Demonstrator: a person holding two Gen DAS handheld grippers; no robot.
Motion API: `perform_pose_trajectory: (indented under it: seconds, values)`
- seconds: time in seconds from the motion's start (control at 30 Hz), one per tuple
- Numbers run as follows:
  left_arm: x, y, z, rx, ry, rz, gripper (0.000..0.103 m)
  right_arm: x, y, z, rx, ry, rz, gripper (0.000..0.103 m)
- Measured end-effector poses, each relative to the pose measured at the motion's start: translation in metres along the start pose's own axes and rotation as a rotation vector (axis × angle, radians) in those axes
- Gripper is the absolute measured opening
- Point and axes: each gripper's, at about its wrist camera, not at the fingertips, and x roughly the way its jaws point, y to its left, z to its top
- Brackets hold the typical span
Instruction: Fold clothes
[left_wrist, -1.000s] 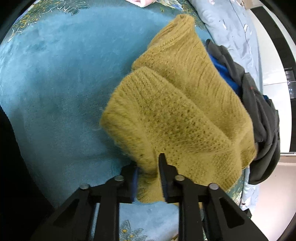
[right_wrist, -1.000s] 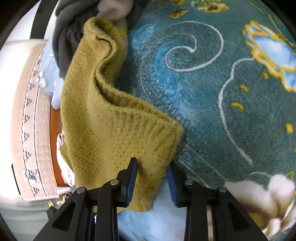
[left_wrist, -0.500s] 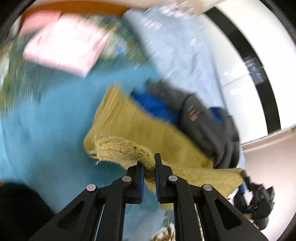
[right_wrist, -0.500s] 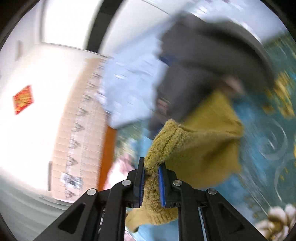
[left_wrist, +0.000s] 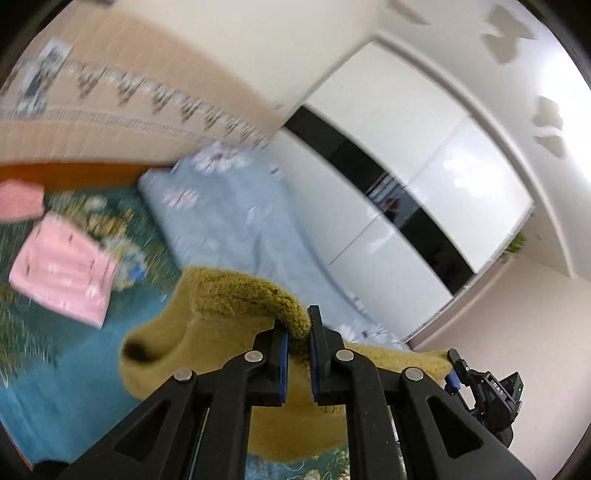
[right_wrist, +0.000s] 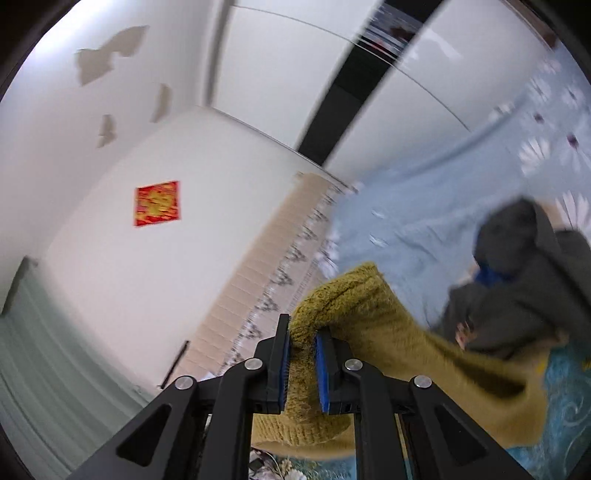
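A mustard-yellow knitted sweater (left_wrist: 221, 306) hangs in the air above the teal bed cover (left_wrist: 55, 387). My left gripper (left_wrist: 298, 325) is shut on its ribbed edge. My right gripper (right_wrist: 302, 334) is shut on another part of the same sweater (right_wrist: 388, 332), which stretches down to the right. The other gripper (left_wrist: 491, 391) shows at the lower right of the left wrist view, holding the sweater's far end. Both cameras tilt up toward the walls.
A folded pink garment (left_wrist: 66, 269) lies on the bed at the left. A pale blue floral duvet (left_wrist: 229, 218) lies along the white wardrobe (left_wrist: 424, 184). A pile of dark grey and blue clothes (right_wrist: 517, 288) lies on the duvet (right_wrist: 424, 206).
Both grippers have closed on the sweater and lifted it off the bed. The cameras have swung up from the bed cover toward the wall and wardrobe.
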Motion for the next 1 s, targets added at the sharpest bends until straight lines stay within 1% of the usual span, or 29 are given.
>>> perform_pose_trajectory:
  seconds: [0.1, 0.17, 0.27, 0.33, 0.43, 0.5, 0.53, 0.6, 0.67, 0.73, 0.8, 0.87, 1.0]
  values:
    - [-0.031, -0.026, -0.004, 0.074, -0.049, -0.068, 0.009, -0.063, 0.024, 0.010, -0.075, -0.041, 0.049, 0.013]
    - [-0.047, -0.037, -0.009, 0.109, -0.059, -0.098, 0.009, -0.091, 0.042, 0.008, -0.123, -0.053, 0.062, 0.013]
    - [-0.069, -0.045, -0.019, 0.123, -0.042, -0.131, 0.009, -0.133, 0.067, 0.003, -0.186, -0.055, 0.063, 0.013]
    - [-0.074, -0.047, -0.025, 0.130, -0.019, -0.148, 0.009, -0.156, 0.082, -0.001, -0.235, -0.056, 0.044, 0.013]
    - [-0.075, -0.052, -0.031, 0.140, 0.017, -0.168, 0.009, -0.179, 0.096, -0.004, -0.278, -0.068, 0.016, 0.013]
    - [-0.068, -0.053, -0.034, 0.139, 0.049, -0.171, 0.009, -0.185, 0.097, -0.002, -0.282, -0.076, -0.010, 0.013]
    - [-0.064, -0.054, -0.036, 0.134, 0.068, -0.164, 0.009, -0.184, 0.094, -0.001, -0.277, -0.075, -0.027, 0.013]
    - [-0.042, -0.049, -0.043, 0.116, 0.120, -0.129, 0.009, -0.172, 0.081, 0.001, -0.251, -0.053, -0.068, 0.013]
    - [-0.016, -0.040, -0.051, 0.095, 0.178, -0.087, 0.009, -0.150, 0.057, 0.002, -0.207, 0.002, -0.131, 0.013]
    - [0.011, -0.029, -0.062, 0.085, 0.230, -0.040, 0.009, -0.124, 0.026, 0.001, -0.161, 0.064, -0.210, 0.013]
    - [0.041, -0.016, -0.074, 0.084, 0.270, 0.010, 0.009, -0.098, -0.010, -0.001, -0.094, 0.120, -0.260, 0.013]
    - [0.072, 0.005, -0.086, 0.053, 0.303, 0.046, 0.009, -0.072, -0.051, -0.004, -0.009, 0.168, -0.296, 0.013]
    - [0.123, 0.044, -0.110, -0.040, 0.404, 0.123, 0.009, -0.034, -0.114, -0.019, 0.081, 0.226, -0.372, 0.013]
